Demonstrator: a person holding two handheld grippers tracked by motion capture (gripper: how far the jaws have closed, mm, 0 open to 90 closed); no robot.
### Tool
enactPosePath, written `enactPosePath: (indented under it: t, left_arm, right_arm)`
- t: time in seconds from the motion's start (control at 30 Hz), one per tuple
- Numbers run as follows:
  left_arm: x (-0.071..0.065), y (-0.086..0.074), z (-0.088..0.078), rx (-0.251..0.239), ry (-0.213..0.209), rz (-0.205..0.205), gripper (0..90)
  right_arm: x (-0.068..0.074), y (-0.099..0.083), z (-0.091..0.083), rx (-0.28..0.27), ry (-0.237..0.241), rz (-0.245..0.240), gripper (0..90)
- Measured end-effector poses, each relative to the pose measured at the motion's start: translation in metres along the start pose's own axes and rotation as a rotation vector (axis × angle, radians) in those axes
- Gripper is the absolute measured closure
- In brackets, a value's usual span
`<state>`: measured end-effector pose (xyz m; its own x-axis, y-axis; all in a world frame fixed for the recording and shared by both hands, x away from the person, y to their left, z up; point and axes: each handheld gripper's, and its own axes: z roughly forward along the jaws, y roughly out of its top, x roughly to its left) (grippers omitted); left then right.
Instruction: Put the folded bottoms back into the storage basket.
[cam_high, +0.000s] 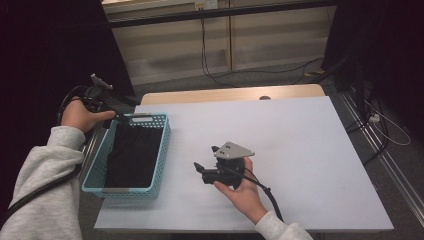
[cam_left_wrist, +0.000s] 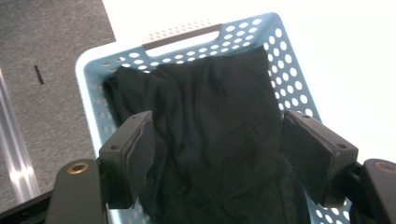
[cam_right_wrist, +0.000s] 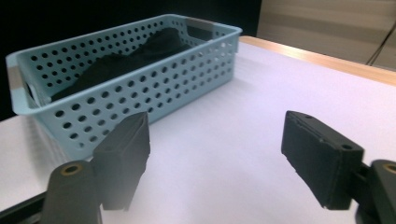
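A light blue perforated basket (cam_high: 162, 150) stands at the left edge of the white table (cam_high: 300, 150). A black cloth (cam_high: 132, 155) lies crumpled inside it. My left gripper (cam_high: 122, 119) hangs over the basket's far end, jaws wide apart, open. In the left gripper view the gripper (cam_left_wrist: 215, 154) looks down on the cloth (cam_left_wrist: 210, 107) and the basket's rim (cam_left_wrist: 88, 79), with nothing pinched. My right gripper (cam_high: 205, 157) is low over the table to the basket's right, pointing towards it. The right gripper (cam_right_wrist: 215, 158) is open and empty in its own view, facing the basket (cam_right_wrist: 140, 88) and cloth (cam_right_wrist: 121, 60).
A wooden strip (cam_high: 230, 94) runs along the table's far edge. Beyond it, cables (cam_high: 210, 70) lie on grey floor. A dark curtain (cam_high: 50, 50) hangs at the left, and more cables (cam_high: 385, 125) lie right of the table.
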<state>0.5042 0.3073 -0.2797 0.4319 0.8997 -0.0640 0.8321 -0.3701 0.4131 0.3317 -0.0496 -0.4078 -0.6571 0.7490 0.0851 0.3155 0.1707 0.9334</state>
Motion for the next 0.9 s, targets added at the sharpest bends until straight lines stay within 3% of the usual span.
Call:
enactPosePath:
  t: [0.17,0.37,0.63,0.9]
  left_arm:
    - [-0.010,-0.007,0.007,-0.005,-0.036,0.011,25.1]
    - [-0.023,-0.011,0.012,-0.024,-0.047,0.016,24.0]
    - [-0.051,-0.012,0.021,-0.037,-0.092,0.064,22.2]
    - [-0.077,-0.011,0.035,-0.054,-0.141,0.108,21.3]
  right_arm:
    - [-0.017,-0.005,-0.012,0.023,-0.012,0.002,20.7]
    - [-0.037,-0.016,-0.033,0.040,-0.025,0.006,19.2]
    - [-0.060,-0.031,-0.060,0.059,-0.061,0.030,18.7]
    - [-0.076,-0.044,-0.076,0.079,-0.075,0.055,18.6]
